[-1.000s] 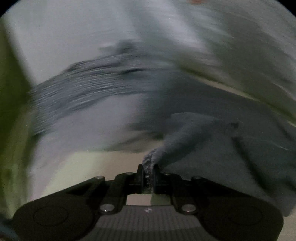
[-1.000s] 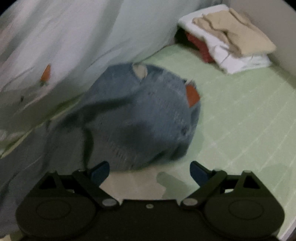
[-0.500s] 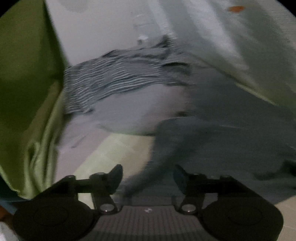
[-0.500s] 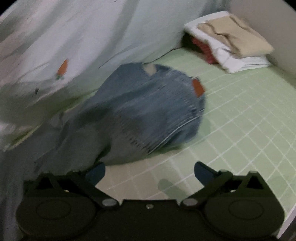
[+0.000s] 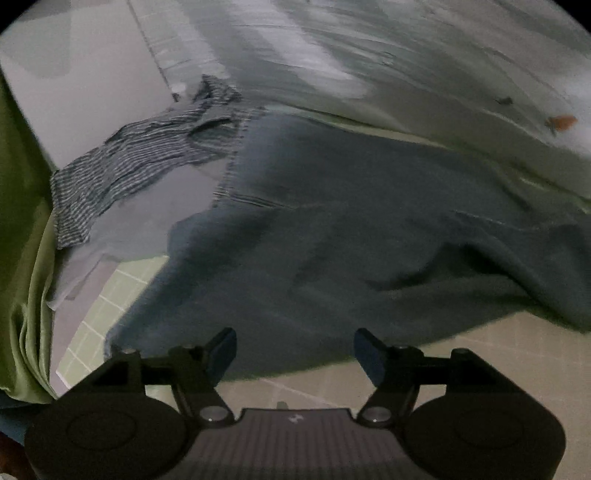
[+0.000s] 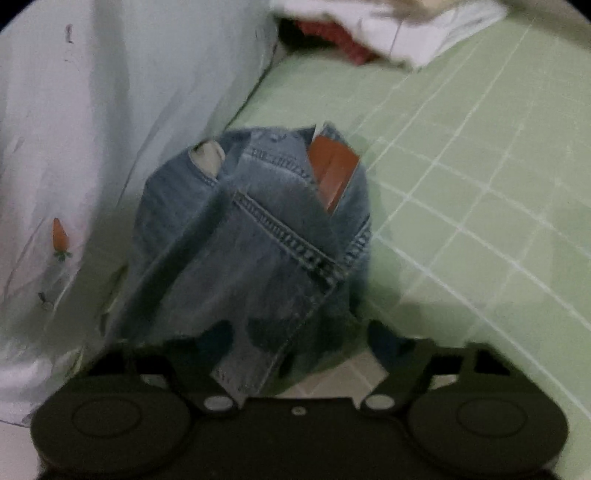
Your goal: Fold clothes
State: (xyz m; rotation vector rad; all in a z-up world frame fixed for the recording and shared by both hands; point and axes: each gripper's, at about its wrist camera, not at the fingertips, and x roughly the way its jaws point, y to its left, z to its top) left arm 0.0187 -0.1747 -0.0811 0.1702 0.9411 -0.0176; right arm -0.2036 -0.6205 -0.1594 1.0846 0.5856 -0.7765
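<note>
A pair of blue jeans (image 5: pixel 351 229) lies spread and rumpled on the green checked sheet (image 5: pixel 96 317). My left gripper (image 5: pixel 295 350) hovers at the near hem with its jaws opening; the pads touch no cloth. In the right wrist view the jeans' waist end (image 6: pixel 258 221) is bunched up, with an orange label (image 6: pixel 332 170) showing on top. My right gripper (image 6: pixel 301 341) is low over that end and its jaws are closing. Denim lies between its fingers, against the left one, while the right one stands clear of the cloth.
A striped garment (image 5: pixel 129 162) and a pale grey one (image 5: pixel 147 218) lie at the far left. A white quilt with carrot print (image 6: pixel 74 147) bounds the jeans' far side. Folded clothes (image 6: pixel 388 29) are stacked in the far corner. The green sheet (image 6: pixel 480 184) stretches right.
My left gripper let go of the pinched denim, opened wide and shifted along the jeans. My right gripper came down and closer, so the waist end now lies between its narrowing fingers.
</note>
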